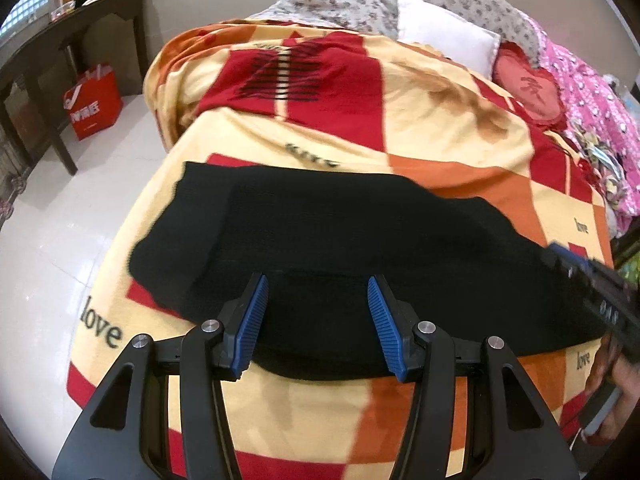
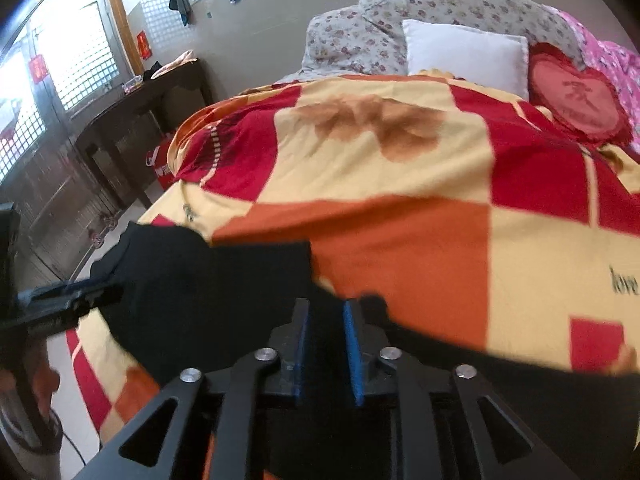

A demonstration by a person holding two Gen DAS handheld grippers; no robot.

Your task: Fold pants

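Crosswise: we log black pants (image 1: 340, 240) lying left-to-right before us; left gripper (image 1: 316, 320) spread above them, right gripper (image 2: 325, 344) nipping cloth.

Left gripper (image 1: 318, 286), jaws apart, above black pants (image 1: 320, 240).

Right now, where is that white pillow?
The white pillow lies at the far end of the bed, against the flowered bedding, just left of the red heart cushion.

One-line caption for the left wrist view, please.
Open left gripper poised above black pants lying on a checkered blanket.
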